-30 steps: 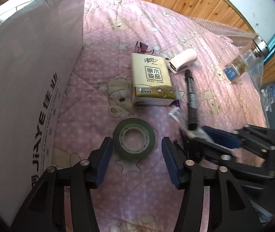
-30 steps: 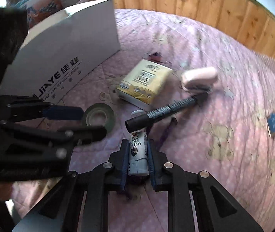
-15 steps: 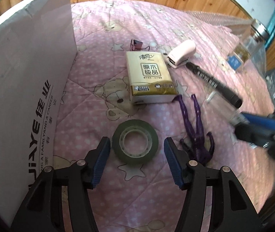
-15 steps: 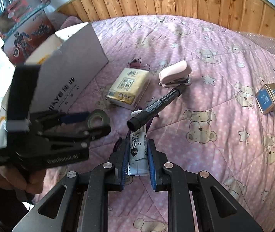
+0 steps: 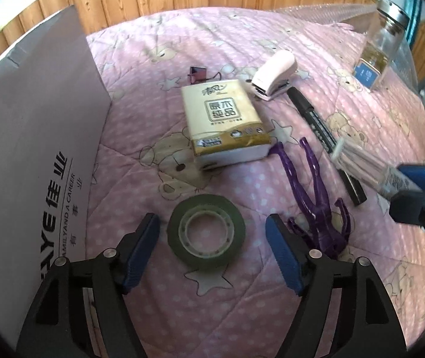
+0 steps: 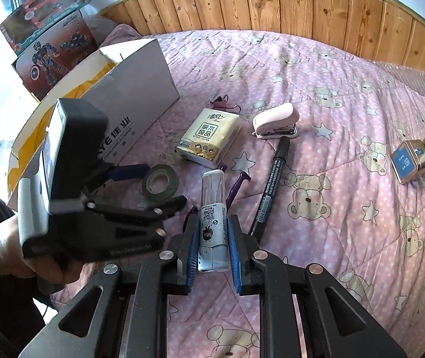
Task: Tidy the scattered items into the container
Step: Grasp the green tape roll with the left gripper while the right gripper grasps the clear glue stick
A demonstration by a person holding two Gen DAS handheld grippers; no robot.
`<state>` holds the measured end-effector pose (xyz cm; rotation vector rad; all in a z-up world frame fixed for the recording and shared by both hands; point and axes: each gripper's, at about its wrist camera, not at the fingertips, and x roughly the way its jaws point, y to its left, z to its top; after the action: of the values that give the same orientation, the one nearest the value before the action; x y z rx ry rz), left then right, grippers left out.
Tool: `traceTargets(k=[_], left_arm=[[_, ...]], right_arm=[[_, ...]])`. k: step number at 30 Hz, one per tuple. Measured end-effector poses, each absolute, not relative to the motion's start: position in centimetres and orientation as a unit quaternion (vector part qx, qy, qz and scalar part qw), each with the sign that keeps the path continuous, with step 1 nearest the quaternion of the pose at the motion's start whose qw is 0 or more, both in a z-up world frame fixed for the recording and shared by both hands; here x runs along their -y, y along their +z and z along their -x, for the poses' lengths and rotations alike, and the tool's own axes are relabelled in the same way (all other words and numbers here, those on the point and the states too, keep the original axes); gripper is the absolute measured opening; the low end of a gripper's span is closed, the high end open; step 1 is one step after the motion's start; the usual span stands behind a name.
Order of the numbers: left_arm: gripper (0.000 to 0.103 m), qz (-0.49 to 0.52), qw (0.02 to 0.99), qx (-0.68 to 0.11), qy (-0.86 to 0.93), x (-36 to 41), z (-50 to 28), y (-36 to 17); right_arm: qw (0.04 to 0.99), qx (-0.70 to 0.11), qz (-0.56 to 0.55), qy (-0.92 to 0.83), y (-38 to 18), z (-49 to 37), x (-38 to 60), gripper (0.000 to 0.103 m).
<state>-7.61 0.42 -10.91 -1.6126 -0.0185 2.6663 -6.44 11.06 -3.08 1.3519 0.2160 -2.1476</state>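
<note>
We have lifted the tube [image 6: 212, 208] off the quilt [image 6: 332, 119]; our right gripper [image 6: 212, 247] is clamped on it, ready for the box [image 6: 135, 89]. Our left gripper [image 5: 212, 238] waits wide open around the tape roll [image 5: 206, 235], just beside the box.

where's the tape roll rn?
The tape roll lies flat on the pink quilt between the open fingers of the left gripper, near the white box, below the tissue pack.

pink bear quilt [image 6: 332, 95] | wood-panel wall [image 6: 302, 3] | toy box [image 6: 48, 38] upright
</note>
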Motion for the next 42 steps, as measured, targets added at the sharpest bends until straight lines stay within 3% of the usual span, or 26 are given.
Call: traceTargets(k=[7, 10, 31, 36, 42], left_arm=[[0.072, 0.517, 0.014, 0.028, 0.856, 0.9, 7.2, -10.7], [0.053, 0.51, 0.015, 0.014, 0.86, 0.5, 7.3, -10.7], [0.049, 0.496, 0.016, 0.071, 0.865, 1.6, 7.0, -8.1], [0.049, 0.488, 0.041, 0.119, 0.864, 2.4, 6.4, -6.7], [0.049, 0.463, 0.059, 0.097, 0.879, 1.3, 5.4, -4.3]], right_arm=[[0.294, -0.085, -0.502, -0.809, -2.8, 6.1, -11.1, 0.02], [0.295, -0.085, -0.501, -0.809, -2.6, 6.1, -11.1, 0.02], [0.3, -0.077, -0.496, -0.811, -2.2, 6.4, -11.4, 0.02], [0.298, -0.07, -0.496, -0.812, -2.0, 6.5, -11.5, 0.02], [0.294, -0.074, -0.491, -0.817, -1.6, 6.3, -11.4, 0.02]])
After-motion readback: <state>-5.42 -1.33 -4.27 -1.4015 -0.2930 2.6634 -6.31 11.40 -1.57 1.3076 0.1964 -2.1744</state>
